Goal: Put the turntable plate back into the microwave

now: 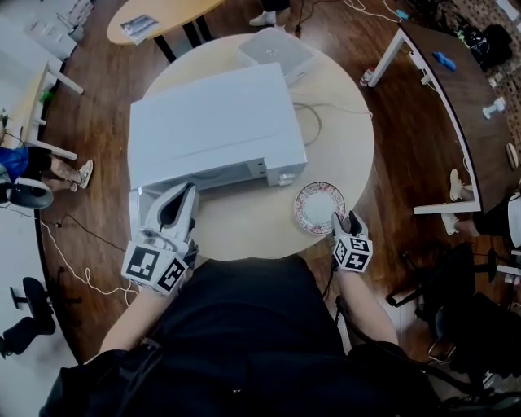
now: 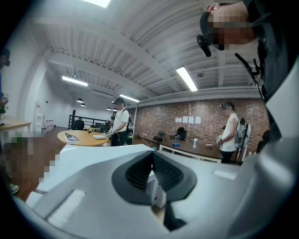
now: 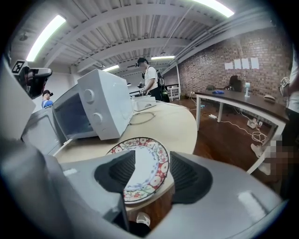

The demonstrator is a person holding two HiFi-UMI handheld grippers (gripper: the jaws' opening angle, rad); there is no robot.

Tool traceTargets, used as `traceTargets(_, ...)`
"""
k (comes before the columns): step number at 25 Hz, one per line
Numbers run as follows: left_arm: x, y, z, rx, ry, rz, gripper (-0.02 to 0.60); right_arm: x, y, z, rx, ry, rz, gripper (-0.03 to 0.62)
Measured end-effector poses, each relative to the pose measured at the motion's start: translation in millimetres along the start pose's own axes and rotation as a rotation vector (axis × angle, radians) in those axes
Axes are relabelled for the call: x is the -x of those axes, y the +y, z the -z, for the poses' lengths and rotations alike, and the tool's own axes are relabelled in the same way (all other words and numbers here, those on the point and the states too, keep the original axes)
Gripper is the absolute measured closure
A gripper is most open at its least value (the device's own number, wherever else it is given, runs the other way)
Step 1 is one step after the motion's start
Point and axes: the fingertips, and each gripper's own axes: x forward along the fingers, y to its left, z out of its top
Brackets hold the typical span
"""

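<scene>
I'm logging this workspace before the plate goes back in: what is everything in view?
round table: one, beige, centre
microwave: one, white, on it, door open
plate: one, red patterned rim, table's near edge
flat box: one, white, table's far side
oval table: one, wooden, far left
long table: one, dark, right
office chairs: at least two, black, floor
bystanders: at least two, background
left gripper: one, grey, shut, by microwave door
right gripper: one, grey, open around the plate
</scene>
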Motion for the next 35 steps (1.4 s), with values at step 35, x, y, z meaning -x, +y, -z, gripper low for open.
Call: traceTargets(35, 0.3, -16.3, 18.6, 0.006, 0.047, -0.121, 0.577, -35.1, -2.1, 31.6, 0.09, 0.149, -0.11, 0.358)
